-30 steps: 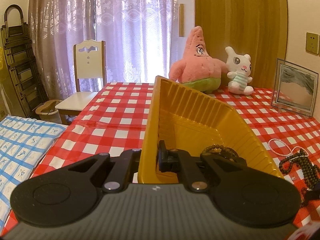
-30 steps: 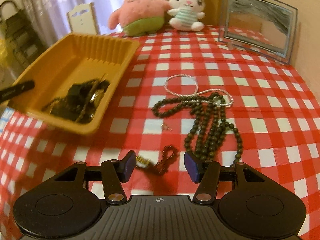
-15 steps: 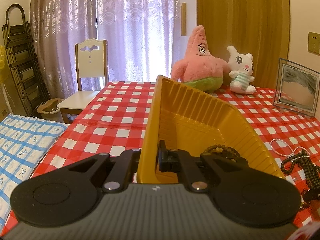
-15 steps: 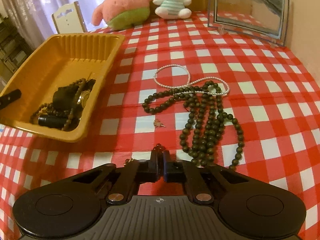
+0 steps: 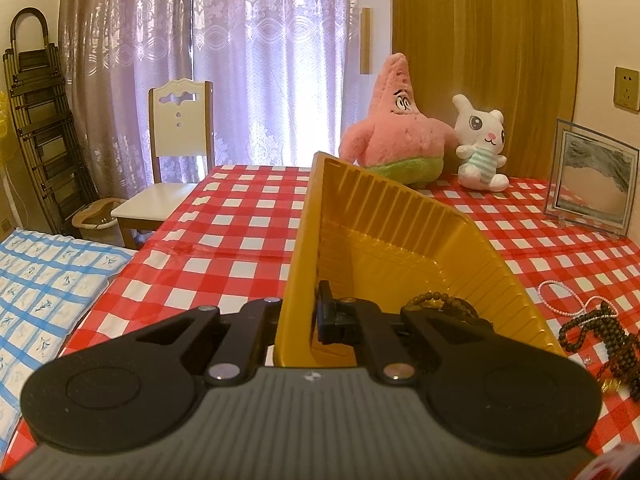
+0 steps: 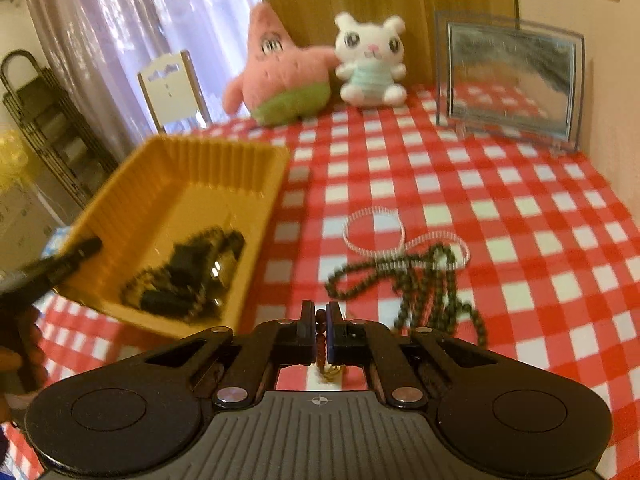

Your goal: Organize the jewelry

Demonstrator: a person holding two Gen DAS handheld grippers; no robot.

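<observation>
My left gripper (image 5: 306,320) is shut on the near wall of the yellow tray (image 5: 384,240), tilting it; the tray (image 6: 180,200) holds dark beads and a watch (image 6: 192,276). My right gripper (image 6: 320,332) is shut on a small beaded bracelet (image 6: 321,340) with a gold charm, lifted above the table. A long dark bead necklace (image 6: 424,280) and a white pearl strand (image 6: 376,232) lie on the red checked cloth, right of the tray. They also show in the left wrist view (image 5: 600,336).
A pink star plush (image 6: 276,76), a white bunny plush (image 6: 370,60) and a glass picture frame (image 6: 508,80) stand at the table's back. A white chair (image 5: 176,160) stands beyond the far left edge. A blue checked cloth (image 5: 40,280) lies left.
My right gripper closed on the small bracelet and lifted it off the cloth, rising and tipping up. My left gripper kept its hold on the tray.
</observation>
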